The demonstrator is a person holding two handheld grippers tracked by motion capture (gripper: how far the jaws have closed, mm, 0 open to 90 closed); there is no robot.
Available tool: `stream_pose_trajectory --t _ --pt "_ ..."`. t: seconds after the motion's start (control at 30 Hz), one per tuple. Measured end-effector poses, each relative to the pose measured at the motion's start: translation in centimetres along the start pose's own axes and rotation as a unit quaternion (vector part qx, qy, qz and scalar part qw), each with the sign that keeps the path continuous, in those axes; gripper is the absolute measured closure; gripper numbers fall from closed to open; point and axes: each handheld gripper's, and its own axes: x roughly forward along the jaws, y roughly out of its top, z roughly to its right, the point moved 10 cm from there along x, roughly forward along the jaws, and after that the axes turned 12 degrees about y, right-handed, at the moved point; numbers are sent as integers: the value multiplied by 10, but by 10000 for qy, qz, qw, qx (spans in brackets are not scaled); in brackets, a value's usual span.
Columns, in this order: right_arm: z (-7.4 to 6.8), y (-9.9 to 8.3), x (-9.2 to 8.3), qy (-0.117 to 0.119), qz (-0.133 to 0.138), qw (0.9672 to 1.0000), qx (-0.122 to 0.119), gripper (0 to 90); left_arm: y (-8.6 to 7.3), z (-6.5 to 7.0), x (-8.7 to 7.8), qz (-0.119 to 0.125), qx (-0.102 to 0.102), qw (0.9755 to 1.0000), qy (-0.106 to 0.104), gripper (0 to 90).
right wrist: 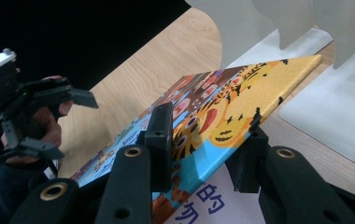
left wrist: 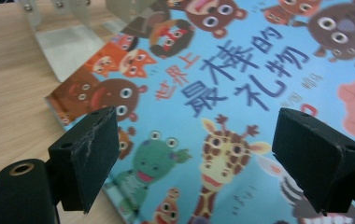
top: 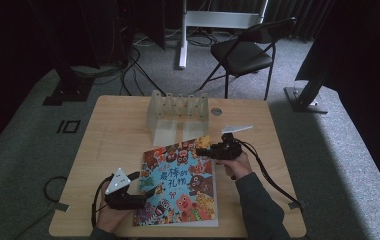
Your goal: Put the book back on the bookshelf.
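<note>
picture book point(top: 179, 184) lies flat on the wooden table point(top: 113, 135), a little toward the person's side, with its colourful animal cover facing up. the right gripper point(top: 201, 151) holds the book at its far right corner: in the right gripper view the two black jaws stand one above and one below the cover point(right wrist: 241, 93), and the pads press on it, so the cover is lifted and tilted up from the pages under it. no earlier picture is given, so only the grip itself can be told. the right hand point(top: 235, 165) holds this gripper just beside the book's right edge, and a black cable point(top: 273, 180) goes from it along the table.

the left gripper point(top: 145, 187) is at the left edge of the book, near the lower corner. its jaws stand wide apart with nothing between the pads; in the left gripper view the cover point(left wrist: 222, 93) shows in the gap behind them. the left hand point(top: 110, 215) holds it from the table's near edge.

behind the book, near its far edge, stands a clear rack with dividers point(top: 178, 112). beyond the table, on the grey carpet, is a black folding chair point(top: 243, 52).
</note>
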Motion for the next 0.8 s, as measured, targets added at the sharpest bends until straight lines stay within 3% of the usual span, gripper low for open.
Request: stream_pose_trajectory --t 0.13,0.3,0.4,0.8 --pt "-4 1 -3 15 21 10000 -55 666 3 -8 1 -28 -130 9999 -98 150" --pt "-11 3 -7 30 84 9999 -135 679 4 -18 5 -99 -152 9998 -38 151" --pt "-15 4 -9 49 137 9997 -174 687 8 -22 6 -82 -307 9994 -127 151" --pt "-27 5 -17 98 284 9990 -319 705 19 -35 11 -74 -383 9991 -152 151"
